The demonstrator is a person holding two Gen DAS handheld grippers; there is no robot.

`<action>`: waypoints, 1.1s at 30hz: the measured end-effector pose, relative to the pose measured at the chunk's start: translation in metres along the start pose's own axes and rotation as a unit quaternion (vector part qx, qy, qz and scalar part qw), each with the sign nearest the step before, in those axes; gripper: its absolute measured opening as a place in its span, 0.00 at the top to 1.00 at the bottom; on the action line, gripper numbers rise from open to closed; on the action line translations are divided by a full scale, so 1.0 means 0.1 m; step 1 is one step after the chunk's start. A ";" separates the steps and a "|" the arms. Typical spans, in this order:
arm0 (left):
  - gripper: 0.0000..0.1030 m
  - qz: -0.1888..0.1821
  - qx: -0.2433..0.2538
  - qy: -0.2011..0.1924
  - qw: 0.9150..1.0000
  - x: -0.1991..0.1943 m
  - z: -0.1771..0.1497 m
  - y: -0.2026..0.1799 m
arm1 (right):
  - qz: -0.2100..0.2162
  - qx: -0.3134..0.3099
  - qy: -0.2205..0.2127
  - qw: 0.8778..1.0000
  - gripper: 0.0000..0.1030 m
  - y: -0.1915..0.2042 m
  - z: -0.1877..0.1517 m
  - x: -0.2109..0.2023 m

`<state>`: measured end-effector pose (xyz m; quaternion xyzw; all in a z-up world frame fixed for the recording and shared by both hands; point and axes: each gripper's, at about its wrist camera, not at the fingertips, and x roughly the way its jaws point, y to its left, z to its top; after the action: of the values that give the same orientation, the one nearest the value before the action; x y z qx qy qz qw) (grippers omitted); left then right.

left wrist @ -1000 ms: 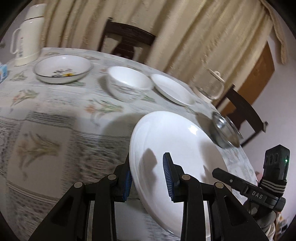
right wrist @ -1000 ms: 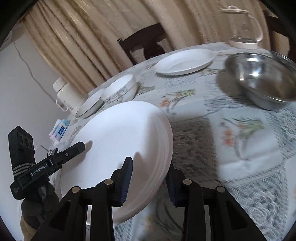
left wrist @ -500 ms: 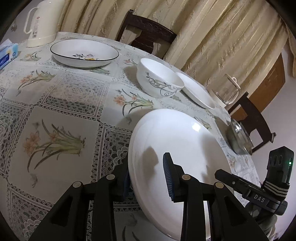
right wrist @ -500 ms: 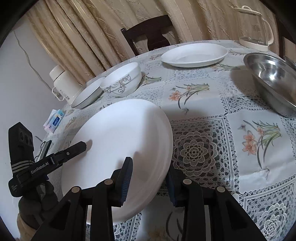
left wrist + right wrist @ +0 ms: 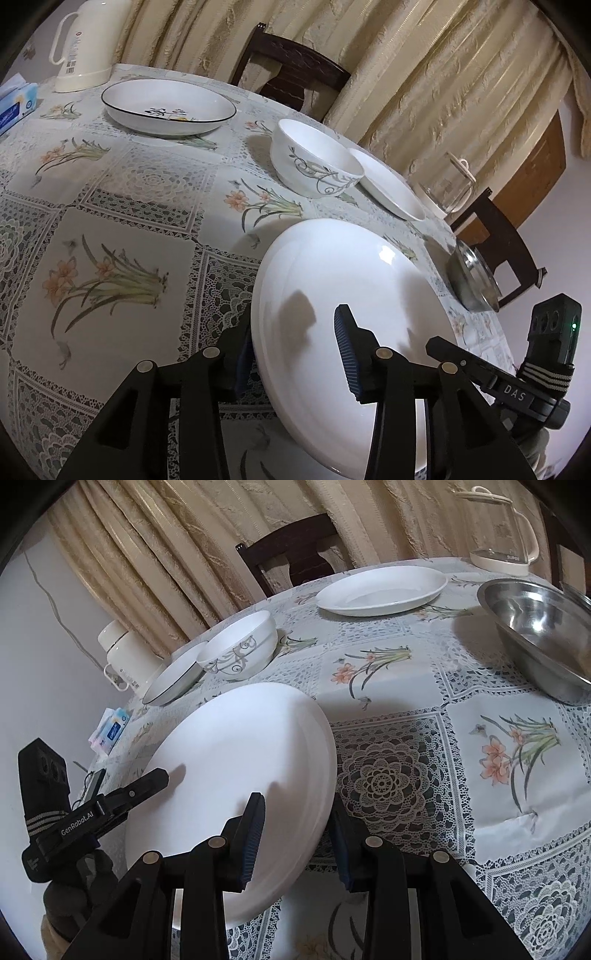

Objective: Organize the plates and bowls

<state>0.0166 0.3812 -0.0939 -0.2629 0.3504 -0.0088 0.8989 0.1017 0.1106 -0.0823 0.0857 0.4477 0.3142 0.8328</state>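
Note:
A large white plate (image 5: pixel 354 302) hangs tilted just above the flowered tablecloth (image 5: pixel 122 229), held at opposite rims. My left gripper (image 5: pixel 295 354) is shut on its near left rim, one pad under it and one on its face. My right gripper (image 5: pixel 297 834) is shut on the plate (image 5: pixel 240 760) at the other rim. Farther back stand a vine-patterned bowl (image 5: pixel 314 166), a black-rimmed shallow dish (image 5: pixel 168 107) and a plain white plate (image 5: pixel 391 192). The right wrist view shows the same bowl (image 5: pixel 240 646), dish (image 5: pixel 173 679) and white plate (image 5: pixel 380 589).
A steel bowl (image 5: pixel 535 627) sits at the right table edge, with a glass kettle (image 5: pixel 495 528) behind it. A cream thermos (image 5: pixel 85 44) and a tissue pack (image 5: pixel 14 103) stand at the far left. Dark chairs (image 5: pixel 291 74) line the curtain side.
Both grippers have carried the plate together across the table, nearer to the bowl and dish. The blur of a second ago has gone. Neither grip has changed.

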 end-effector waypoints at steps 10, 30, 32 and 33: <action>0.59 -0.001 -0.019 -0.021 1.000 -0.08 0.00 0.08 | 0.001 0.012 -0.010 1.000 0.64 -0.03 -0.01 -0.03; 0.43 0.122 0.089 -0.055 0.987 -0.12 0.09 -0.29 | -0.017 0.050 -0.047 0.997 0.28 -0.15 0.02 -0.12; 0.40 0.125 0.098 -0.058 0.986 -0.14 0.13 -0.33 | -0.026 0.044 -0.052 0.997 0.28 -0.15 0.04 -0.14; 0.39 0.126 0.100 -0.059 0.985 -0.14 0.15 -0.34 | -0.030 0.041 -0.055 0.997 0.28 -0.15 0.05 -0.15</action>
<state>0.0209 0.3616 -0.0595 -0.1250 0.3245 0.0853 0.9337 0.1064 0.0906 -0.0754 0.1238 0.4164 0.2655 0.8607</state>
